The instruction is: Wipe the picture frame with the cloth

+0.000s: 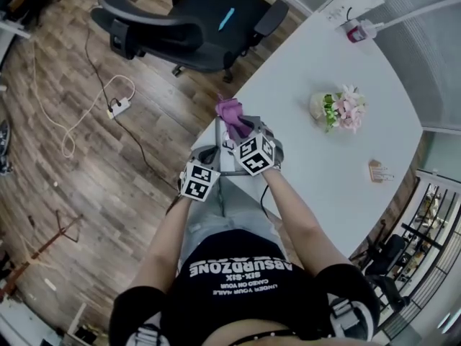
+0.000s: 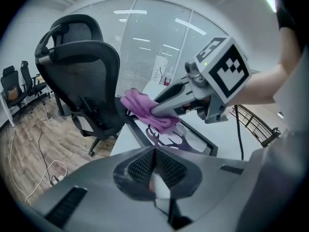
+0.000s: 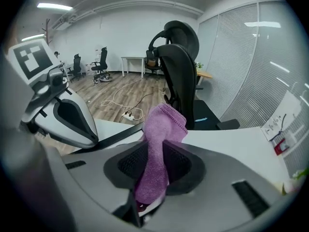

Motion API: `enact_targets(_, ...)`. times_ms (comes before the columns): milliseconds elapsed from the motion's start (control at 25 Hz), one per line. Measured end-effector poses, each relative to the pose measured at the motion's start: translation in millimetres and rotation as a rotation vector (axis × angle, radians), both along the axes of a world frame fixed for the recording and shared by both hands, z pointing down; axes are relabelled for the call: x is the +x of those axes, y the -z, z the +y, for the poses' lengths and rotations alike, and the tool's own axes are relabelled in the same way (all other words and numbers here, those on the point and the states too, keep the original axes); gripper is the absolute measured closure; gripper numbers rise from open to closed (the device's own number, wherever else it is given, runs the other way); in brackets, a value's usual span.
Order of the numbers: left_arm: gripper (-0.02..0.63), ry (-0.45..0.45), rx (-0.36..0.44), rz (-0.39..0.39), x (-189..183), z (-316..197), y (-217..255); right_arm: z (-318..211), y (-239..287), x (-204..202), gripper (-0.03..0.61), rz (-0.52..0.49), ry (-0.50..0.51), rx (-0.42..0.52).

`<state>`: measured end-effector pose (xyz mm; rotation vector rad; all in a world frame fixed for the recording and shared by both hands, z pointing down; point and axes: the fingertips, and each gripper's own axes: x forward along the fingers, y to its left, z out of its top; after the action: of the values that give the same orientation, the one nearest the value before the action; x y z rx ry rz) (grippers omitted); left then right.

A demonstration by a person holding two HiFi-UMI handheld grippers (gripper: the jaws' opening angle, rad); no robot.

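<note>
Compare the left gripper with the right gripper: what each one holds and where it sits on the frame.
Hold: the right gripper is shut on the purple cloth. The left gripper is closed on a thin pale edge, apparently the picture frame.
Place: the right gripper lays the cloth on the frame's far end, while the left gripper is at its near end.
Both are shut and work on the same frame.
</note>
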<state>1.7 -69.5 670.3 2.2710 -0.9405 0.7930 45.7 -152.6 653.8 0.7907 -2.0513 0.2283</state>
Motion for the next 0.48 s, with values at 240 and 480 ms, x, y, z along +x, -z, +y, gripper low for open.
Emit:
enact_targets(240,0.598,-0.044,-0.030,-0.014,2.4,-2.3,-1.6,0.5,-6.8,-4.1,0.471,0.011,0.037,-0.030)
enact_targets(480,0.598,-0.045,-0.006,-0.040,2.6,-2.2,-2.4,8.6,-8.8,-18.5,0.471,0.008,0.120,-0.052)
